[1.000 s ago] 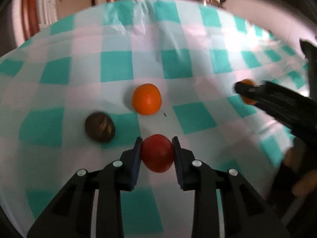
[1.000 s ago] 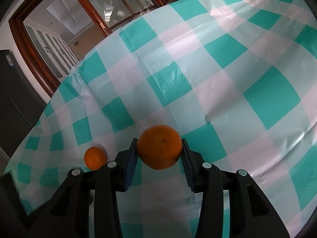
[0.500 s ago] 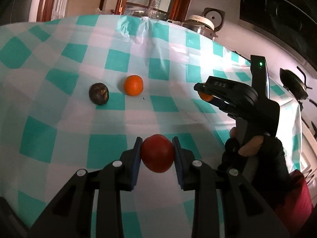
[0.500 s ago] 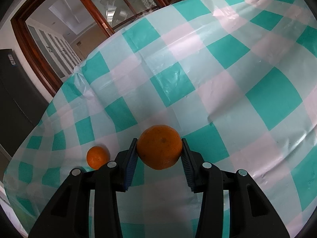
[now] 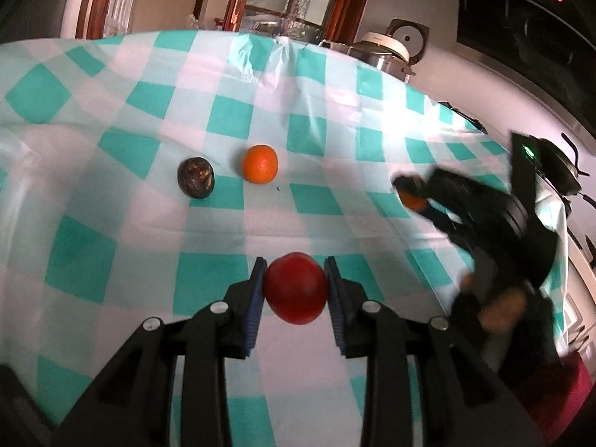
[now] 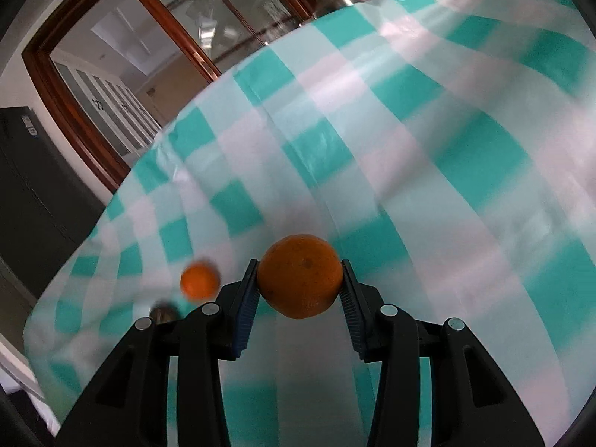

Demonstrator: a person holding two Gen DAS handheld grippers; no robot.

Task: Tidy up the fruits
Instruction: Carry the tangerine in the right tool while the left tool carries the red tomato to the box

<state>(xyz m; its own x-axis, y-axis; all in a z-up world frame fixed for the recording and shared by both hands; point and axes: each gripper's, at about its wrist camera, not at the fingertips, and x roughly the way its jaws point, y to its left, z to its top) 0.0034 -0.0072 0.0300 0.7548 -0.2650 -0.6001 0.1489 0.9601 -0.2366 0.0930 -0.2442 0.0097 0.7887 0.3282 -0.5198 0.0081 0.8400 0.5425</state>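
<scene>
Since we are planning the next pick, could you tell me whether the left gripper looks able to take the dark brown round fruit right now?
Probably not: the left gripper is shut on a red round fruit, so its jaws are full. Otherwise nothing blocks the dark brown round fruit.

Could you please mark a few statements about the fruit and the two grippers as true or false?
1. The left gripper holds a red fruit. True.
2. The right gripper is open. False: it is shut on a large orange.
3. A small orange lies beside a dark brown fruit on the checked cloth. True.
4. The cloth is red and white. False: it is teal and white.
</scene>
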